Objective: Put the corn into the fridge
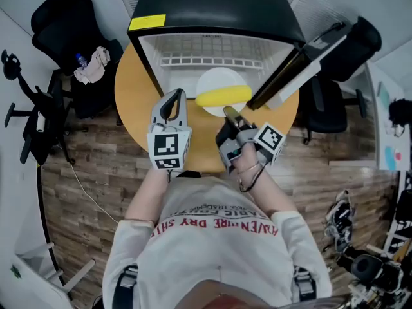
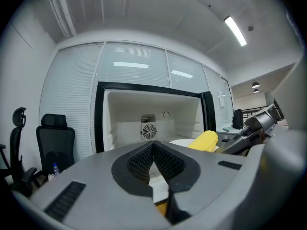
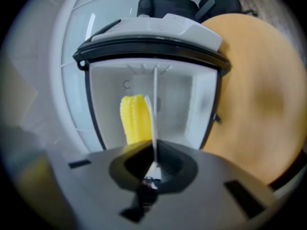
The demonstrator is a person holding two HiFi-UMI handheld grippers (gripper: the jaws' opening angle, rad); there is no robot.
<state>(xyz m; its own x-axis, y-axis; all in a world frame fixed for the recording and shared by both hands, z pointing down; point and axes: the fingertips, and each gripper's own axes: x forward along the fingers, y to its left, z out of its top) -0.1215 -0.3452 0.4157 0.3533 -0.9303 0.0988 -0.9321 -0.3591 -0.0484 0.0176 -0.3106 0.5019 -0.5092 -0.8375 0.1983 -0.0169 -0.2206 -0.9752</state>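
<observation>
Head view: right gripper (image 1: 226, 112) clamps the plate (image 1: 215, 79) to ferry corn (image 1: 223, 96) into the fridge (image 1: 212, 5); left gripper (image 1: 174, 96) closed, empty.

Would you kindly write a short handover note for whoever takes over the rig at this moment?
Left gripper: shut, empty, level with the plate in front of the fridge.
Right gripper: shut on the rim of the white plate, which carries the corn.
Fridge: stands on the round table with its door open.
Done: door open, and the plate with the corn is at the fridge's mouth.
Left: probably set the plate inside, release it, withdraw and close the door.
</observation>
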